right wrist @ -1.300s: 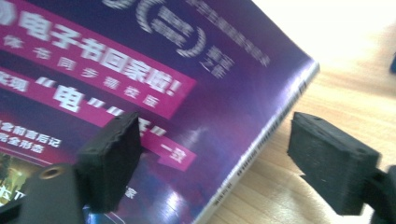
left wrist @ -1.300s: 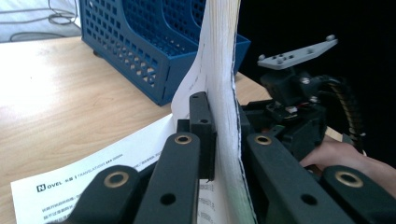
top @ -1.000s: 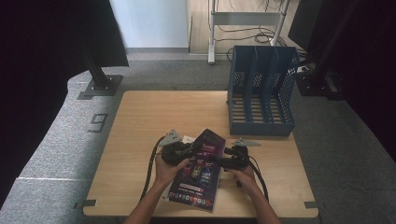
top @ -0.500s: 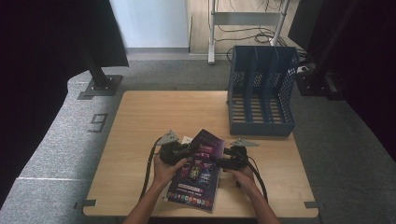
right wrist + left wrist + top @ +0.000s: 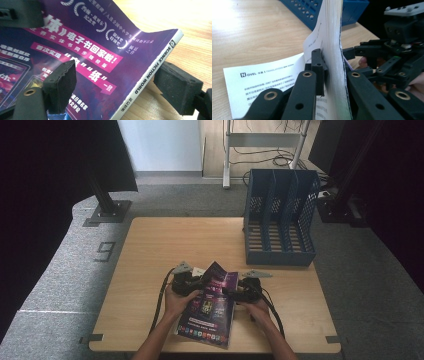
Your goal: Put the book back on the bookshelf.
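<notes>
Lowered toward the wooden table [image 5: 150, 250], the magazine [image 5: 210, 312] sits clamped in the left tool [image 5: 192, 281], right tool [image 5: 240, 292] seemingly loose

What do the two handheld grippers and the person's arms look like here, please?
Both are black. The left gripper and right gripper each carry a grey three-cornered plate on top and trail a black cable toward the person. The jaws are black linkage bars with brass-coloured pivot rings and ridged black pads. The forearms are bare, with no sleeves in sight.
</notes>
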Demonstrator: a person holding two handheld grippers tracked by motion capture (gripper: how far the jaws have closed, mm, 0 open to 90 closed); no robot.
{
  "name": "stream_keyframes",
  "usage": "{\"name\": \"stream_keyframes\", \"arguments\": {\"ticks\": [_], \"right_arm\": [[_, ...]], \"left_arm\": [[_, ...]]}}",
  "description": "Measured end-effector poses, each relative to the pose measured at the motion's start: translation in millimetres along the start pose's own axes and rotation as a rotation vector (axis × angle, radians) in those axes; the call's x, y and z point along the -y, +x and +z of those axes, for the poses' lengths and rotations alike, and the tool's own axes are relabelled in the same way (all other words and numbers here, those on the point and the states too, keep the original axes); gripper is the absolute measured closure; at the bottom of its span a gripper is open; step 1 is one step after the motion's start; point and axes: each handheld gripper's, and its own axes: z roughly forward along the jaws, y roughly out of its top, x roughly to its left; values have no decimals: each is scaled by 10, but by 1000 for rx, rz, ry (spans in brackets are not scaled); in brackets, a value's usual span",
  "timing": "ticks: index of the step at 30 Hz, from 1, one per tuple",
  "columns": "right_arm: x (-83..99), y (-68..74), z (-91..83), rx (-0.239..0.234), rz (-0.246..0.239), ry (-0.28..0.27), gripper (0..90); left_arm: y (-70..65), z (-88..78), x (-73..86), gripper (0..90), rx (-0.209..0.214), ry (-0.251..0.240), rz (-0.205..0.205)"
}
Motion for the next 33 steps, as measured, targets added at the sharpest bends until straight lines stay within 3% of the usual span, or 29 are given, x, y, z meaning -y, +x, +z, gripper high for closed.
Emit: {"name": "stream_keyframes", "arguments": {"ticks": [17,24,33], "right_arm": [[-18,-6,157,8,0,46,233],[-46,-50,220,47,-22,39,384],[-83,-90,239,25,-7,57,468]], "left_arm": [[152,119,91,827,-30,55,-24],[160,121,94,825,-28,56,-23],[158,125,100,821,-26,55,-24]]}}
